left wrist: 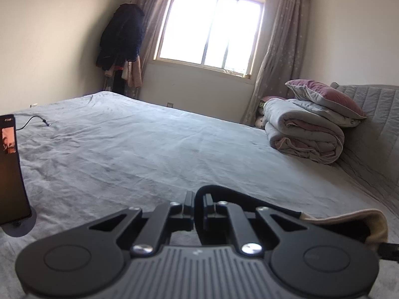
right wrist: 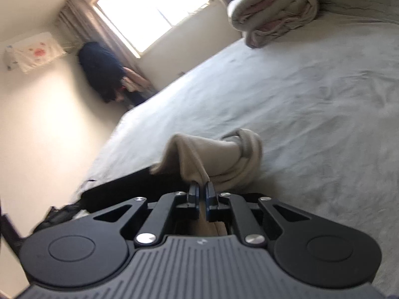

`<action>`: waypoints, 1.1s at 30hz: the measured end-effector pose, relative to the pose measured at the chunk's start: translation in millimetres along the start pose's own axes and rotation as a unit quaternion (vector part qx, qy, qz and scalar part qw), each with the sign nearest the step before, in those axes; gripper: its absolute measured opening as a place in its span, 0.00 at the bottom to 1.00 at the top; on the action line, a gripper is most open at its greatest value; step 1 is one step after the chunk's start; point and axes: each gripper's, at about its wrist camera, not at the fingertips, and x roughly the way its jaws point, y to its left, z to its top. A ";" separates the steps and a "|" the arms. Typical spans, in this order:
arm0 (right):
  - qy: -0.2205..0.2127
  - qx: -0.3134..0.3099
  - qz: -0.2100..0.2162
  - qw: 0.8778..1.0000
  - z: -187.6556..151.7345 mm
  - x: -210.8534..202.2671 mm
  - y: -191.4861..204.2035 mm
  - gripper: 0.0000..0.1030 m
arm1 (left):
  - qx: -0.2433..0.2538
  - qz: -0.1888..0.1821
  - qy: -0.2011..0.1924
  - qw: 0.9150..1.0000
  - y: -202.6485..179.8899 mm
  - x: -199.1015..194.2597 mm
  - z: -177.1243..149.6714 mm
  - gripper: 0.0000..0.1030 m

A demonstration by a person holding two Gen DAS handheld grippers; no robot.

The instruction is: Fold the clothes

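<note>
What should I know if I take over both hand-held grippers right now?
Left hand-held gripper: shut on the black edge of the garment, low over the grey bed sheet.
Right hand-held gripper: shut on the garment's beige side, lifted off the bed; this view is tilted and blurred.
Done: both ends are pinched.
Left: no finished fold is visible; lay it flat and fold, probably on the open sheet, away from the rolled quilt.
</note>
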 end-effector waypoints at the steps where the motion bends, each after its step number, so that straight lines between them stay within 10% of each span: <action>1: -0.002 -0.005 0.006 1.000 -0.1 -5.0 2.8 0.07 | -0.003 0.001 0.000 1.000 2.5 -0.3 0.6 0.06; 26: 0.192 -0.073 0.159 0.966 -75.7 -2.0 61.6 0.07 | -0.031 0.150 -0.041 0.987 95.2 -44.8 17.0 0.05; 33: 0.251 -0.108 0.176 0.946 -92.8 15.8 81.4 0.07 | -0.024 0.204 0.007 0.979 110.7 -40.1 12.4 0.06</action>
